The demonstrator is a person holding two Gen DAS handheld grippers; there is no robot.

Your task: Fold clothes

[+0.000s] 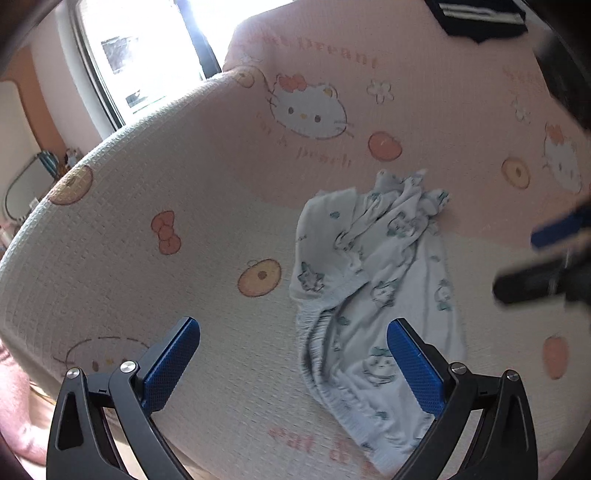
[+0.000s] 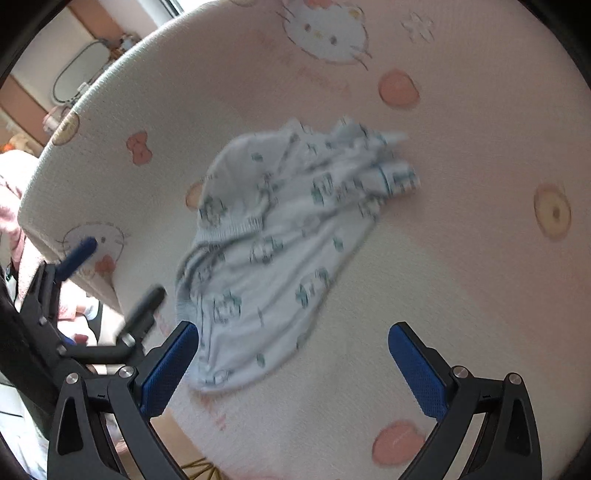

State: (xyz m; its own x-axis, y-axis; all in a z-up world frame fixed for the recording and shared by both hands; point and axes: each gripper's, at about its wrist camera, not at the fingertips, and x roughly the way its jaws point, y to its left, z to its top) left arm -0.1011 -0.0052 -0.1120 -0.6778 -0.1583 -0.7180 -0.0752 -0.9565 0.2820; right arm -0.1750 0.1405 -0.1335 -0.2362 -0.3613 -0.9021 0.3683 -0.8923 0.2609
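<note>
A small pair of pale blue printed shorts (image 1: 373,288) lies crumpled on the bed (image 1: 184,184), on a pink and cream cover with cartoon cats, bows and fruit. The elastic waistband is bunched toward the near edge of the mattress, and the leg end is wadded into a knot farther in. Nothing is folded yet, so I'd judge this to be the very start: both tools are coming in for a first hold.

The left gripper (image 1: 293,369) has its blue pads spread wide with nothing between them, and it hangs just over the waistband end; the right-hand pad overlaps the cloth in its own view, though I can't say whether it touches. The right gripper (image 2: 293,365) is also spread wide and empty, with the shorts lying just ahead of its left pad. Each tool shows as a dark blur at the edge of the other's view.

The next move, I'd say, calls for pinching the waistband at two points and pulling the shorts out flat before any fold. The fabric looks thin and limp, so a pad could catch only one layer.

Both views are smeared with motion, so the print and the seams are hard to read. The twisted leg end hides how the legs lie. A dark garment (image 1: 476,18) at the far corner is cut off.
</note>
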